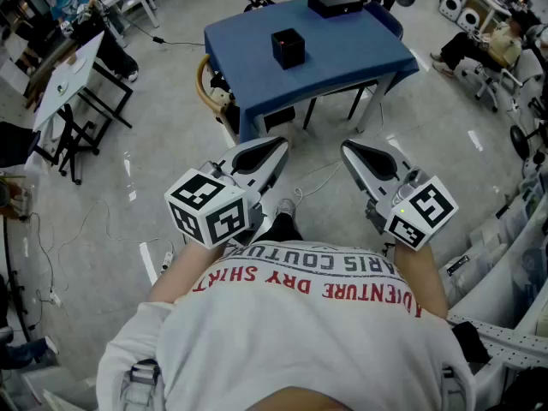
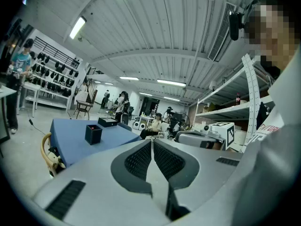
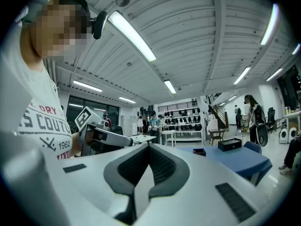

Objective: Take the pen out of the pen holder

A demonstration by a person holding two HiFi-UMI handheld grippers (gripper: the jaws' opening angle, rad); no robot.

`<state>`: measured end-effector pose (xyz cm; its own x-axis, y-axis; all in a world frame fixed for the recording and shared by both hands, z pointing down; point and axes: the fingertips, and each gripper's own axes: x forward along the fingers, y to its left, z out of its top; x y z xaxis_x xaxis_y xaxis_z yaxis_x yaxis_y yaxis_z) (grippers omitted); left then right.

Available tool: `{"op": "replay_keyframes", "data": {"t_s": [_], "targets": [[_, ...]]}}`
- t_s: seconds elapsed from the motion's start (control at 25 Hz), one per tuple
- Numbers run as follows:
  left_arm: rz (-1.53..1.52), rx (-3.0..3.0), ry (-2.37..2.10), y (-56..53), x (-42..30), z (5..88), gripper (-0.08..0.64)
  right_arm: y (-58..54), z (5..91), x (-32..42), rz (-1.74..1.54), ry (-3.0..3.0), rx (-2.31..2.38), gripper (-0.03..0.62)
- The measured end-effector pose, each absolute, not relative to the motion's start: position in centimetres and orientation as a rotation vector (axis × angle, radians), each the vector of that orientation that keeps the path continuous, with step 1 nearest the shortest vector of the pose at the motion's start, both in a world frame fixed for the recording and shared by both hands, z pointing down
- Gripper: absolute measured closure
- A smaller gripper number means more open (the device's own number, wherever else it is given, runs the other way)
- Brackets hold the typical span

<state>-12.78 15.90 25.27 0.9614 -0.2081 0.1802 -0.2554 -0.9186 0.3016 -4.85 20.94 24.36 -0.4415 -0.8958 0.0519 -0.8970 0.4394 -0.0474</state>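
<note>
The black cube-shaped pen holder [image 1: 288,47] stands near the middle of the blue table [image 1: 342,54], well ahead of both grippers. In the left gripper view the pen holder [image 2: 93,134] shows a small red spot at its top; I cannot make out a pen beyond that. In the right gripper view the holder [image 3: 199,151] is small and far off. My left gripper [image 1: 278,148] and right gripper [image 1: 349,148] are held side by side in front of the person's chest, over the floor. Both are shut and hold nothing, their pads touching.
A flat black box [image 1: 336,3] lies at the table's far edge. A yellow hoop-like thing [image 1: 205,88] leans at the table's left side. Cables [image 1: 86,221] trail over the floor. A white folding table [image 1: 64,80] stands at the left, and seated people [image 1: 479,45] at the right.
</note>
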Motion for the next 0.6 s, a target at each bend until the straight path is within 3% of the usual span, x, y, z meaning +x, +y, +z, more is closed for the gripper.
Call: {"op": "replay_keyframes", "data": {"t_s": [0.6], "targets": [[0.258, 2.722, -0.325, 13.6, -11.2, 28.8, 0.520, 19.2, 27.2, -2.4, 0.200, -2.645, 1.717, 0.565]]}}
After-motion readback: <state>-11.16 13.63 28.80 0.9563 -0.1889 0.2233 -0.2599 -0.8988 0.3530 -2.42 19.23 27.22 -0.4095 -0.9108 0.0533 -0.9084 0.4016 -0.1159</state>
